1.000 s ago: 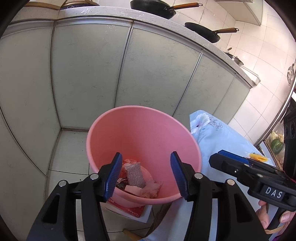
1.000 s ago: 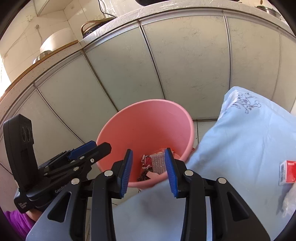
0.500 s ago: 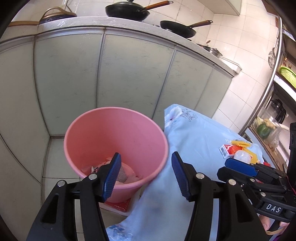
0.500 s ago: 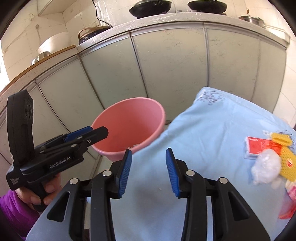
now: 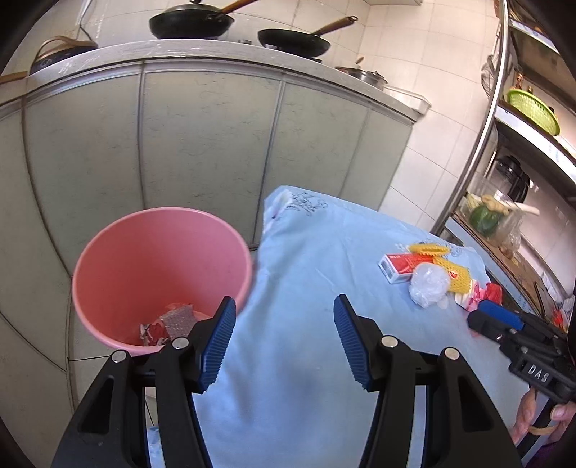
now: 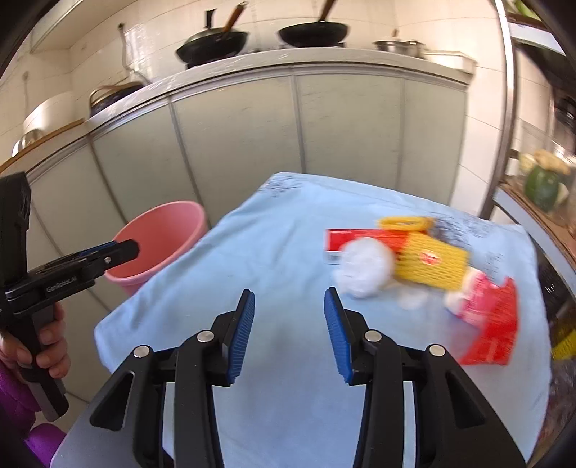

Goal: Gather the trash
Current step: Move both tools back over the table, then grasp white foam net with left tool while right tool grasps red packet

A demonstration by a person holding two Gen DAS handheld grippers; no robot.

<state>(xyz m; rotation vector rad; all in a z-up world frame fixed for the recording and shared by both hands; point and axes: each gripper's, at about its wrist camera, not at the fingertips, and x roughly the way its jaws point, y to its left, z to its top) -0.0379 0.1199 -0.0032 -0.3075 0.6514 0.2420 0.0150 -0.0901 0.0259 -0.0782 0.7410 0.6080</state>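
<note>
Pink bucket (image 5: 162, 273): stands on the tiled floor against the pale cabinet doors (image 5: 201, 144), just beside the left edge of the cloth-covered counter; open top, upright.
Bucket contents: a few scraps at the bottom, among them a piece of bubble wrap (image 5: 178, 318) and red-and-white wrapper bits (image 5: 153, 333); the rest of the inside is bare pink wall.
Counter (image 5: 309, 324): covered by a light blue cloth with a faint printed pattern at its far corner.
Trash on the counter: grouped at the right side, well apart from the bucket. A red and white carton (image 5: 397, 266) lies flat, a crumpled clear plastic wad (image 5: 428, 284) sits just in front of it, a yellow foam net sleeve (image 5: 453, 275) lies beside them with a yellow ring-shaped piece (image 5: 428, 249) behind, and a red and pink wrapper (image 5: 484, 295) is nearest the right edge.
Right wrist view of the trash: blurred, but the same pile shows, with the plastic wad (image 6: 363, 268) closest to the fingertips.
Left claw (image 5: 284, 342): open, blue pads spread wide, nothing between them; held above the counter's left edge with the bucket rim just beside its left finger.
Right claw (image 6: 289, 333): open and empty, above the blue cloth, pointed toward the trash pile, not touching it.
Background: two dark woks (image 5: 190, 23) on the worktop above the cabinet doors; a green basket (image 5: 532, 108) on a metal shelf at right.
</note>
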